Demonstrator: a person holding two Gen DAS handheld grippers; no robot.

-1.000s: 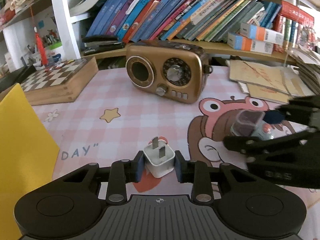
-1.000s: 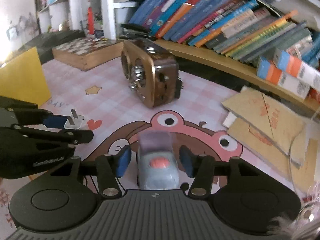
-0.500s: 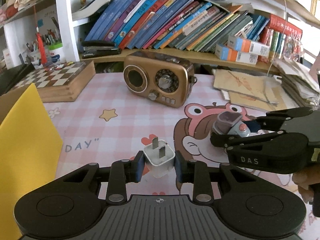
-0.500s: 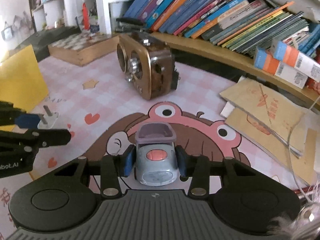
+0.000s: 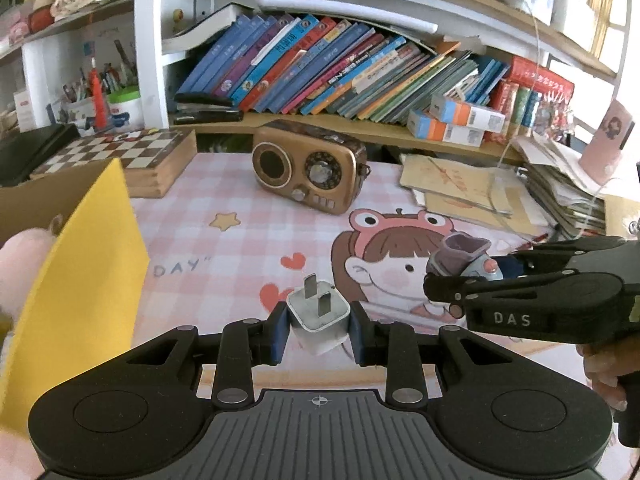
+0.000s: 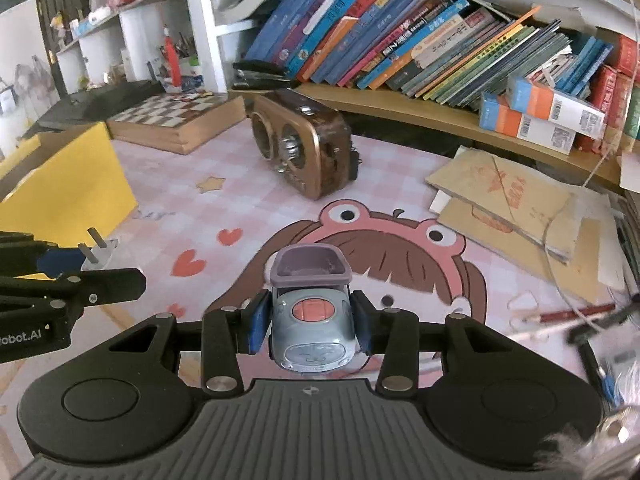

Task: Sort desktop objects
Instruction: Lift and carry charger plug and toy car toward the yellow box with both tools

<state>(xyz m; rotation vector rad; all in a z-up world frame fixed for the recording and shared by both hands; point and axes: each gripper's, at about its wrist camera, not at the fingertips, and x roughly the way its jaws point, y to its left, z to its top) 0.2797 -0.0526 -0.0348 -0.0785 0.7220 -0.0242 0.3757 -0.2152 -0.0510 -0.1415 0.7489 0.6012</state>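
Both grippers loaded above the pink desk mat point(image 5: 224, 240).
Left gripper point(image 5: 318, 330) clamps white plug adapter point(image 5: 318, 318); right gripper point(image 6: 310, 322) clamps grey toy car point(image 6: 310, 320).

radio point(image 5: 310, 166) behind charger point(image 5: 318, 318) — box point(image 5: 76, 280) left, toy car point(image 5: 466, 260) right

"das" on right gripper point(image 5: 460, 280); "obot.ai" on left gripper point(image 6: 96, 268); "day" on pink mat point(image 5: 224, 248) beside yellow box point(image 5: 80, 280).
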